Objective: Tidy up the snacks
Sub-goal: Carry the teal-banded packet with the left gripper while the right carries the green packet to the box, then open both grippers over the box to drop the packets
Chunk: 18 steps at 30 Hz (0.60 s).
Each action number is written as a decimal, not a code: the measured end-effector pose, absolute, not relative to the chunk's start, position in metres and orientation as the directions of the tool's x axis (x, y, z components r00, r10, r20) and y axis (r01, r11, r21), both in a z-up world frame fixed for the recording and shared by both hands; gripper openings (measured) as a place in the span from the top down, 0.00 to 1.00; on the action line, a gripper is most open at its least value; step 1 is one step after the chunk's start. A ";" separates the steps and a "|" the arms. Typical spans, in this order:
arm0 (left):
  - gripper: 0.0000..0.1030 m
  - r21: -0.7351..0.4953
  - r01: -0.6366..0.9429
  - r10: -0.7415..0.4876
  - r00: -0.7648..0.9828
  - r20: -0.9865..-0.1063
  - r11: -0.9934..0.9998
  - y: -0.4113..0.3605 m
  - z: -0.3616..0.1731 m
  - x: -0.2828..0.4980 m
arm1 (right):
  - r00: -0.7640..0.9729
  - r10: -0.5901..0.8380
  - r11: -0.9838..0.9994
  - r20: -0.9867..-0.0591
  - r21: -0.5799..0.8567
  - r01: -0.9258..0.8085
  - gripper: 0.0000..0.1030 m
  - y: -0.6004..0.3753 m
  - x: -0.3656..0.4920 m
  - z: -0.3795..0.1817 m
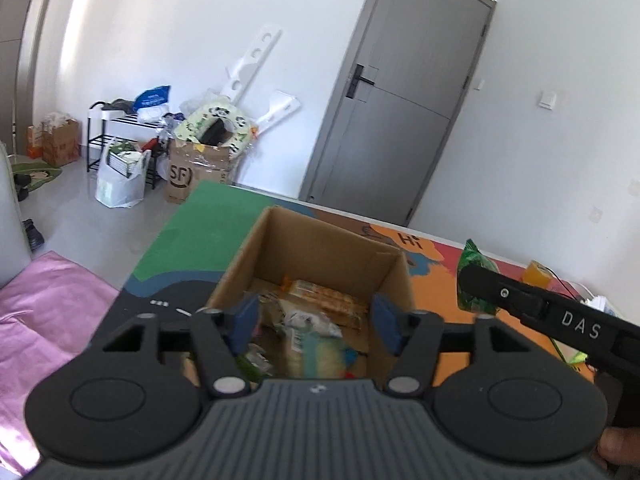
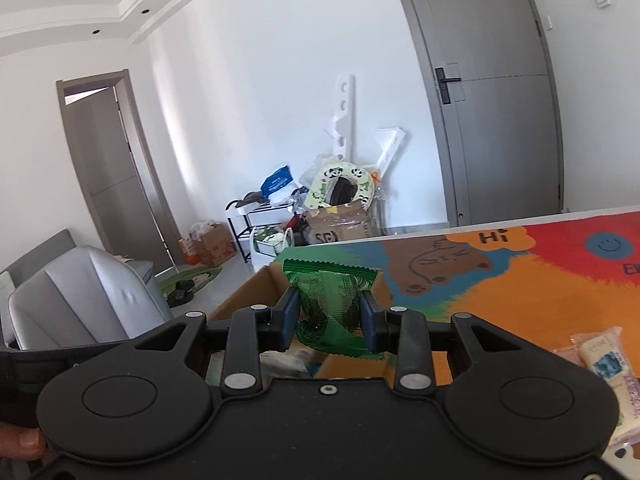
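An open cardboard box (image 1: 316, 236) stands on the colourful table mat (image 1: 192, 232) and holds several snack packets (image 1: 316, 320). My left gripper (image 1: 314, 320) is open and empty, hovering over the box's near side. My right gripper (image 2: 330, 320) is shut on a green snack packet (image 2: 330, 300) and holds it above the box's right rim (image 2: 256, 292). In the left wrist view the same green packet (image 1: 474, 276) shows right of the box, behind the right gripper's black body (image 1: 560, 316). Loose snack packets (image 2: 604, 360) lie on the mat at the right.
An orange packet (image 1: 536, 274) lies at the table's far right edge. A pink cloth (image 1: 40, 312) lies below the table on the left. A grey chair (image 2: 88, 296) stands left of the table. Floor clutter with an SF carton (image 1: 200, 172) and a grey door (image 1: 404, 92) lie beyond.
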State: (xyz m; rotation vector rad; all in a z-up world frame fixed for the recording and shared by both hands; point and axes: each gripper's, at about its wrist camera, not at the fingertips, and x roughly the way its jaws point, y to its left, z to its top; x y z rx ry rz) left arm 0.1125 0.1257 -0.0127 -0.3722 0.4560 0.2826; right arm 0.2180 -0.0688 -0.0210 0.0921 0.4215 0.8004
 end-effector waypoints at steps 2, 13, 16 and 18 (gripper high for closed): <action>0.36 -0.295 -0.356 0.193 0.865 -0.464 0.887 0.131 -0.011 0.108 | 0.614 0.716 0.693 -0.333 0.236 -0.681 0.68 -0.065 0.216 -0.021; 0.35 -0.301 -0.394 0.227 0.856 -0.465 0.869 0.153 -0.010 0.105 | 0.602 0.715 0.690 -0.355 0.224 -0.688 0.68 -0.037 0.223 -0.023; 0.35 -0.300 -0.404 0.232 0.849 -0.474 0.864 0.154 -0.011 0.107 | 0.604 0.712 0.693 -0.357 0.226 -0.684 0.63 -0.032 0.226 -0.024; 0.31 -0.296 -0.404 0.233 0.848 -0.476 0.866 0.151 -0.011 0.108 | 0.630 0.688 0.719 -0.360 0.226 -0.657 0.55 -0.035 0.228 -0.026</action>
